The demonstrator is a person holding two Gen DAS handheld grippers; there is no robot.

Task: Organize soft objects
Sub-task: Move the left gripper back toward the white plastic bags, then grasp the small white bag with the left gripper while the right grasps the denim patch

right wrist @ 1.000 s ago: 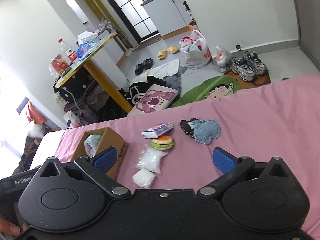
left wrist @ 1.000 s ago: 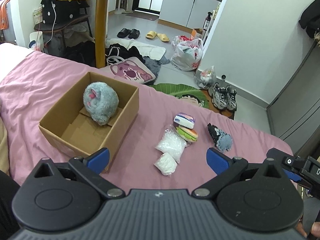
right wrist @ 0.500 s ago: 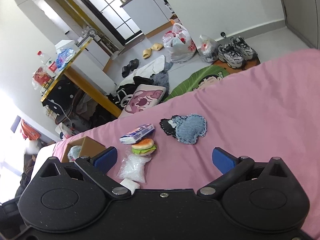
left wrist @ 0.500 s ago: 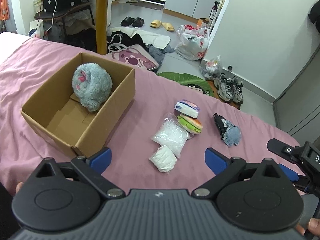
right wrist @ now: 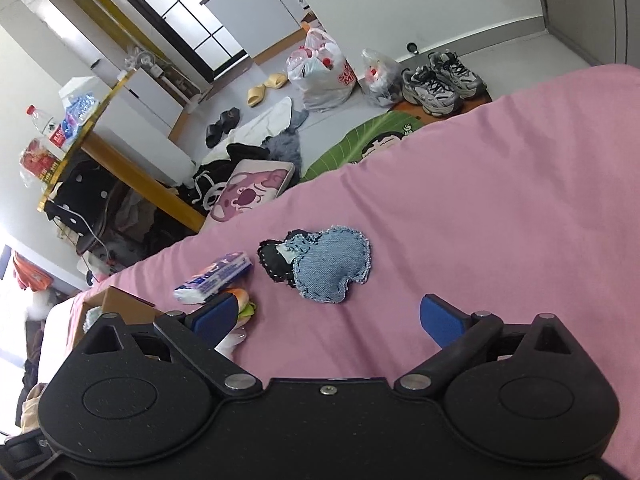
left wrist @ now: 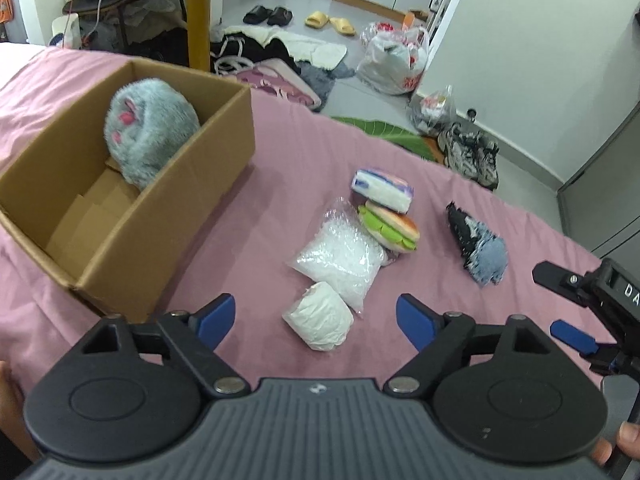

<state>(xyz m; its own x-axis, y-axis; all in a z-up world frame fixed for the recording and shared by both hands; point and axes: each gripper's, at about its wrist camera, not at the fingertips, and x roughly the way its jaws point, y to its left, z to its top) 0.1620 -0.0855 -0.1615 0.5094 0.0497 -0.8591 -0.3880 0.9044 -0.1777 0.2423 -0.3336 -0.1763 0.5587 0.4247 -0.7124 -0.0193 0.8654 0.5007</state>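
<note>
A brown cardboard box [left wrist: 168,216] sits on the pink bedsheet [left wrist: 280,152] at the left, with a grey furry plush [left wrist: 150,136] inside. To its right lie a white wrapped roll [left wrist: 320,316], a clear bag of white beads [left wrist: 340,256], a toy burger [left wrist: 390,228] and a tissue pack [left wrist: 382,184]. A denim stuffed toy [left wrist: 480,248] lies further right. My left gripper [left wrist: 316,316] is open, its fingers either side of the white roll, still above it. My right gripper [right wrist: 328,320] is open just short of the denim toy [right wrist: 328,264].
The bed's far edge drops to a floor with a green mat [right wrist: 372,140], pink cushion [right wrist: 248,192], sneakers [right wrist: 440,80], plastic bags [right wrist: 324,76] and slippers. A yellow table leg [left wrist: 199,12] stands behind the box. The right gripper's body [left wrist: 600,300] shows in the left wrist view.
Both grippers have moved forward and lower toward the bed. The white roll now sits between the left fingers; the denim toy is closer to the right gripper. Nothing was grasped.
</note>
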